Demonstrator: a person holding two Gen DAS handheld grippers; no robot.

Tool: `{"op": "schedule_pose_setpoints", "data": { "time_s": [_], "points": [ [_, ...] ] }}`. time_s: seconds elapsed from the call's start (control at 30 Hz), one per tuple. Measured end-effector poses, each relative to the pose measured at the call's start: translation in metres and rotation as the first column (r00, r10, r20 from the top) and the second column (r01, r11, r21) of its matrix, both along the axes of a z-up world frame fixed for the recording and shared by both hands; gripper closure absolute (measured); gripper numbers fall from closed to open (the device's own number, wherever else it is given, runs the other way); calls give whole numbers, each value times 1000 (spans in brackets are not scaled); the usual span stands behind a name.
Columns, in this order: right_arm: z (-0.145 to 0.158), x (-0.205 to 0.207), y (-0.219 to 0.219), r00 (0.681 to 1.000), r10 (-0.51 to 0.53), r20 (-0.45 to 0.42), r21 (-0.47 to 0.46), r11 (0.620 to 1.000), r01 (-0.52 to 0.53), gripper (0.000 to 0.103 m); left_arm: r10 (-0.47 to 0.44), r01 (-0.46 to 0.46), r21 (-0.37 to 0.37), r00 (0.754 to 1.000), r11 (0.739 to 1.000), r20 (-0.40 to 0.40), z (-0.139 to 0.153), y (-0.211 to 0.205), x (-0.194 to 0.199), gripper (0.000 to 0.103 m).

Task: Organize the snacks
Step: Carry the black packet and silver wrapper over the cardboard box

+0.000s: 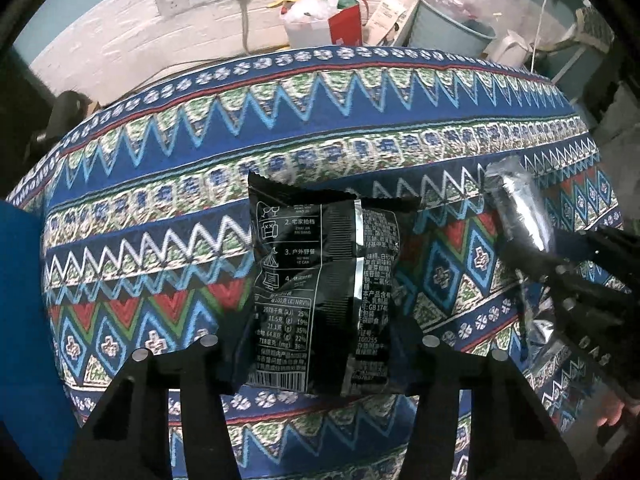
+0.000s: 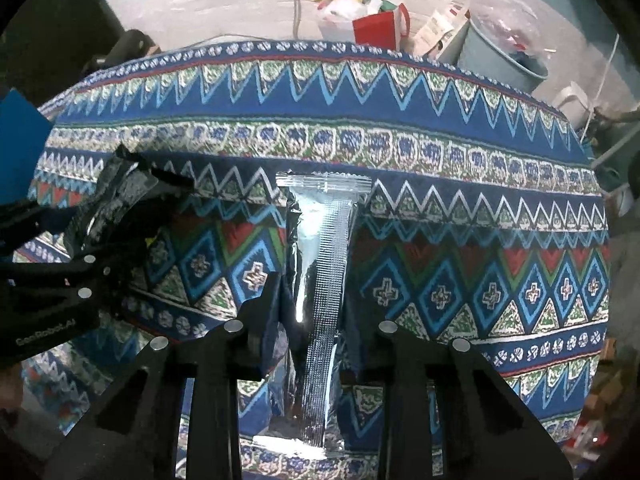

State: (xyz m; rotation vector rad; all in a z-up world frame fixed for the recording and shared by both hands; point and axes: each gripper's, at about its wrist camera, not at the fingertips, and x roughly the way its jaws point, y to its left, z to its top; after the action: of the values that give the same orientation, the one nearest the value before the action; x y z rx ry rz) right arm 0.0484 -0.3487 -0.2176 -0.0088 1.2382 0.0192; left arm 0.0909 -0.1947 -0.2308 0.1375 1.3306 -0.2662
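Black snack packet (image 1: 324, 292) sits clamped in the left gripper (image 1: 320, 360) above the patterned cloth (image 1: 360, 120); silver packet (image 2: 320, 300) is pinched in the right gripper (image 2: 308, 344) (its lower end hidden).

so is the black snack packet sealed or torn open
Sealed as far as shown: the black snack packet has its crimped top edge intact and looks puffed. Its bottom edge is hidden behind the left gripper's fingers.

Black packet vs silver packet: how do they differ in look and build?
The black packet is matte black with white printed text and a barcode; the silver packet is shiny, unprinted foil. The black one looks broad and puffy, the silver one narrower with a ribbed centre seam. Both have crimped ends and sit between gripper fingers above the patterned cloth.
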Motion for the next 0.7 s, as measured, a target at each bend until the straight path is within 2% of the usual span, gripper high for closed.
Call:
{"op": "schedule_pose_setpoints", "data": {
  "time_s": [0.23,0.5,0.7],
  "points": [
    [24,7,6,999,10,42,43,999,-12,75,6,-6,-19,1000,1000,25,12,25,-3,48],
    [54,0,24,995,41,92,62,997,-47,75,0,2,-25,994,1000,113,59,36,-14,48],
    [79,-6,43,989,64,136,73,995,-74,75,15,-7,-51,987,999,159,89,64,-22,48]
  ]
}}
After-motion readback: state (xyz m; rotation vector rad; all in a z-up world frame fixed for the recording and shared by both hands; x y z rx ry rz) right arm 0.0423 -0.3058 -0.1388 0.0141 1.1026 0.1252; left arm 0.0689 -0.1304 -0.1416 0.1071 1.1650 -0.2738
